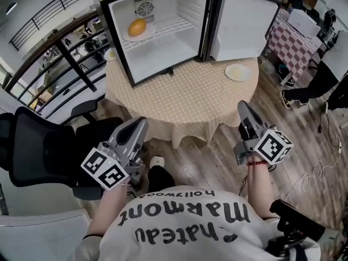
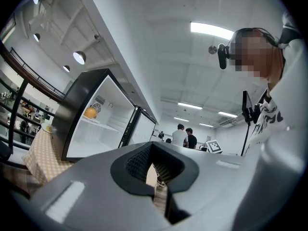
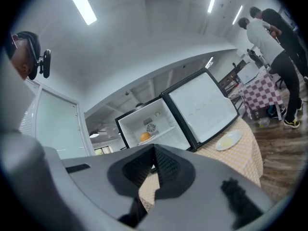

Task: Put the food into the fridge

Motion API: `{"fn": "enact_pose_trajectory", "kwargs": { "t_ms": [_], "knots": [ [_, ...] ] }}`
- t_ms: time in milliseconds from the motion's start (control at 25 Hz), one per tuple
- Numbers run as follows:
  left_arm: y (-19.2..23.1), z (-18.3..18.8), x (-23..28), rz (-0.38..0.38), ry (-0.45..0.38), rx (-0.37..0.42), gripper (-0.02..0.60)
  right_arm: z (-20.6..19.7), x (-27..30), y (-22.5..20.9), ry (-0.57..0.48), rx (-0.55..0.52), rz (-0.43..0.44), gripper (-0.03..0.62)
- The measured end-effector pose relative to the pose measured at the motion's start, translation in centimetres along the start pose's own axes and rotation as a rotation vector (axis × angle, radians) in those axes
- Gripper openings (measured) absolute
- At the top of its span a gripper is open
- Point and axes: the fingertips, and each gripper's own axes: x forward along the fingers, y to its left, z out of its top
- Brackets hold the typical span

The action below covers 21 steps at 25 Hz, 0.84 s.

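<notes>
One fridge dominates the round worktop, standing at its 12 o'clock edge in the head view with its door swung wide toward 2 o'clock. Both grippers hang low, off the worktop and close to the person's body: the left gripper at 7 o'clock and the right gripper at 5 o'clock, each with its jaws pressed together and nothing between them. An empty plate lies on the worktop at 4 o'clock of the fridge, just in front of the open door. The food, a round orange piece, already sits on a small plate on the fridge shelf, toward the cavity's 10 o'clock corner. The placing looks finished, so the step left is probably shutting the door. I judge that best done with the right gripper kept closed, nudging the door's free outer edge through a slow arc clear of the empty plate. Only the head view shows both grippers at once. The right gripper view alone shows its meeting jaws close up, plus food and empty plate together. The left gripper view shows the food at 9 o'clock but not that plate.
</notes>
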Motion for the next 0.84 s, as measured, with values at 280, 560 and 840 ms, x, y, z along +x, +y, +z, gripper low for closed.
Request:
{"fn": "enact_pose_trajectory", "kwargs": {
  "t_ms": [280, 560, 840],
  "knots": [
    [-0.6, 0.0, 0.1, -0.006, -0.008, -0.012, 0.005, -0.2, -0.3, -0.3, 0.004, 0.003, -0.013, 0.015],
    [-1.0, 0.4, 0.2, -0.004, -0.028, -0.01, 0.005, -0.2, -0.9, -0.3, 0.022, -0.01, -0.022, 0.015],
    [-1.6, 0.4, 0.3, -0.017, -0.044, -0.024, 0.005, -0.1, -1.8, -0.7, 0.025, -0.011, -0.036, 0.015]
  ]
}}
